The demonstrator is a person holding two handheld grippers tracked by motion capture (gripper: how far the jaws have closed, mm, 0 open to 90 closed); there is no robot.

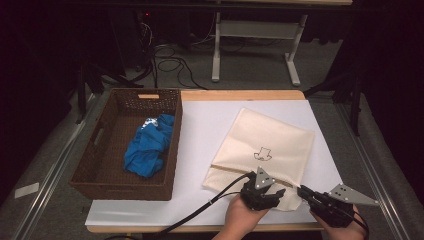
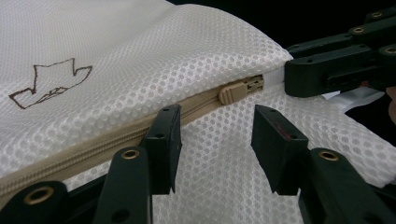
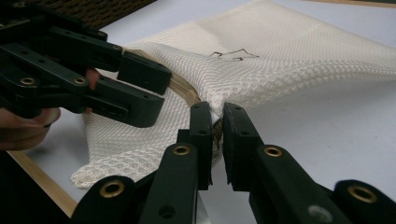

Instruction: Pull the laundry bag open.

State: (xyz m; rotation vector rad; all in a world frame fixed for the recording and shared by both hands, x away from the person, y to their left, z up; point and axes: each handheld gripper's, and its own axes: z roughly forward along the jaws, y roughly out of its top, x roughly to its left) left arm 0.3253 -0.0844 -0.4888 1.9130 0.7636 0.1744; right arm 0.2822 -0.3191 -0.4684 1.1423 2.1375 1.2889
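Observation:
A cream mesh bag (image 1: 270,140) with a small drawn mark lies flat on the white sheet (image 1: 205,125). Its zipper runs along the near side. In the left gripper view, the tan zipper pull (image 2: 236,92) sits at the end of the zipper, just ahead of the gap between the jaws. My left gripper (image 2: 215,140) is open above the mesh (image 2: 140,46), its pads touching nothing. My right gripper (image 3: 217,109) is shut on the bag's near corner (image 3: 212,100), right beside the zipper's end. In the high view, both grippers meet at that corner, left (image 1: 279,193) and right (image 1: 301,190).
A brown wicker basket (image 1: 120,190) stands at the table's left, holding a crumpled blue cloth (image 1: 147,145). The table's front wooden edge (image 1: 200,229) runs just under my hands. Cables and a white table frame (image 1: 216,50) are on the floor beyond.

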